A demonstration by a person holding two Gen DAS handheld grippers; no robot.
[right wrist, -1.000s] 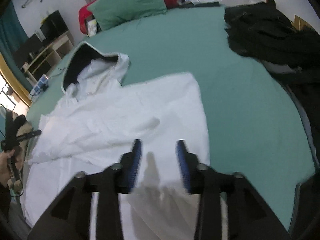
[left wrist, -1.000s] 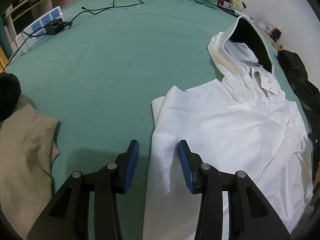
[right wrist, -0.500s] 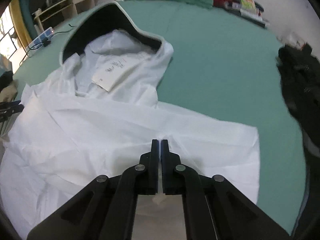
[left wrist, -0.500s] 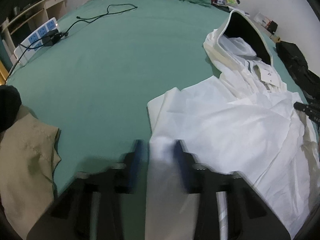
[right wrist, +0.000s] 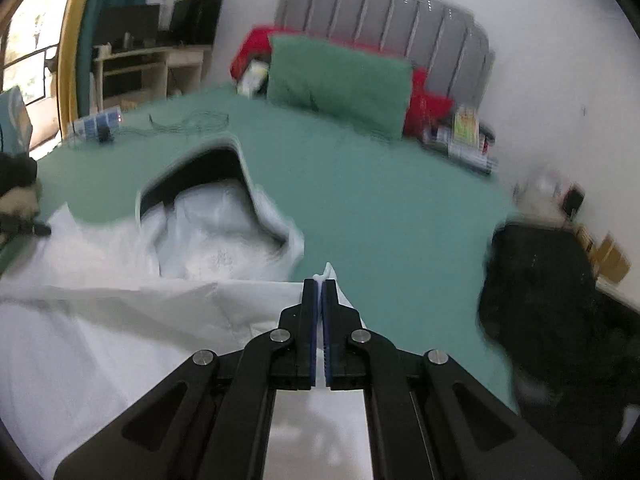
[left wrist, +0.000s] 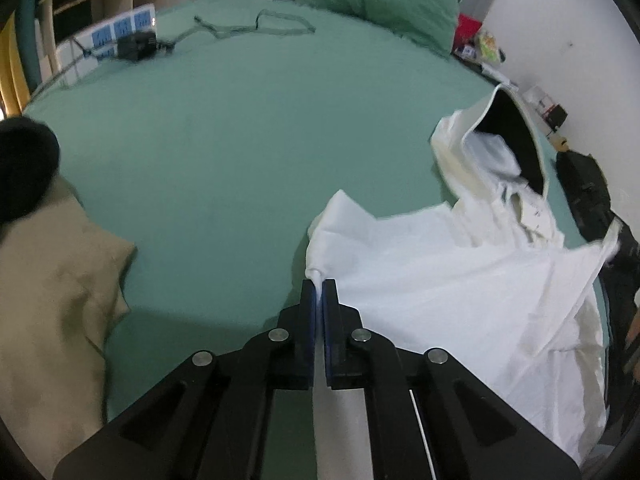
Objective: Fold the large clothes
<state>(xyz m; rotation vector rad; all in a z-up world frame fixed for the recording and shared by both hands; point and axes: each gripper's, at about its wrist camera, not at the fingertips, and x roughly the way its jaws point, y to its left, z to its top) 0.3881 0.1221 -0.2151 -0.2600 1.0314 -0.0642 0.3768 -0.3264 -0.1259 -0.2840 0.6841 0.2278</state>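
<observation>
A large white hooded garment [left wrist: 460, 280] lies spread on the green bed [left wrist: 240, 152], its dark-lined hood [left wrist: 508, 140] toward the far right. My left gripper [left wrist: 319, 284] is shut, pinching the garment's left edge, and a fold of white cloth bunches just past the pads. In the right wrist view the same garment [right wrist: 100, 320] fills the lower left, with the hood [right wrist: 208, 176] behind it. My right gripper [right wrist: 319, 282] is shut on the garment's right edge, lifted off the bed, with a tip of cloth poking out above the pads.
A beige garment [left wrist: 48, 304] and something black [left wrist: 24, 168] lie at the left. A power strip [left wrist: 116, 36] with a cable [left wrist: 256, 26] rests far left. A green pillow [right wrist: 340, 80] stands at the headboard. Black clothing [right wrist: 560, 312] is heaped on the right.
Both grippers went from open to shut on the white garment's edges. The right one rolled and rose, lifting its edge; the left one pinched its edge and barely moved.
</observation>
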